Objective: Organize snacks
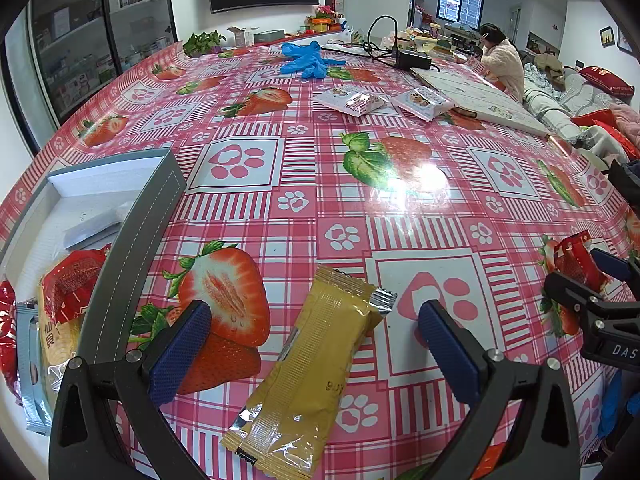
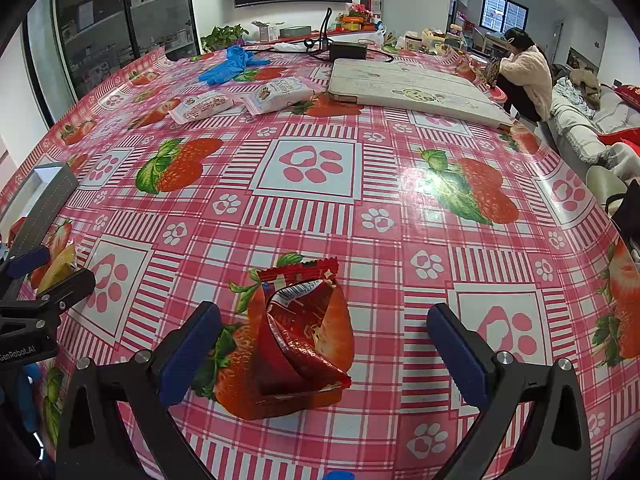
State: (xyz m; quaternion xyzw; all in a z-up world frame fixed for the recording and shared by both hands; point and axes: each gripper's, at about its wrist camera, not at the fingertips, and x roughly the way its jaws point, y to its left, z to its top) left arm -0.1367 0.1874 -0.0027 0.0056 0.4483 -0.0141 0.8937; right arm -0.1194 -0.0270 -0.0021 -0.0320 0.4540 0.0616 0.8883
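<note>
Left wrist view: left tongs [image 1: 316, 328] spread astride yellow snack packet [image 1: 312, 368] on tabletop [image 1: 320, 184], right tongs [image 2: 324, 324] spread astride red packet [image 2: 300, 336]; pre-grasp step, closing presumably next

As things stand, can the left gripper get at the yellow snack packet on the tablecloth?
Probably yes: the left gripper is open, with the yellow snack packet lying flat between its fingers. Nothing covers it, and the grey box sits off to the left.
</note>
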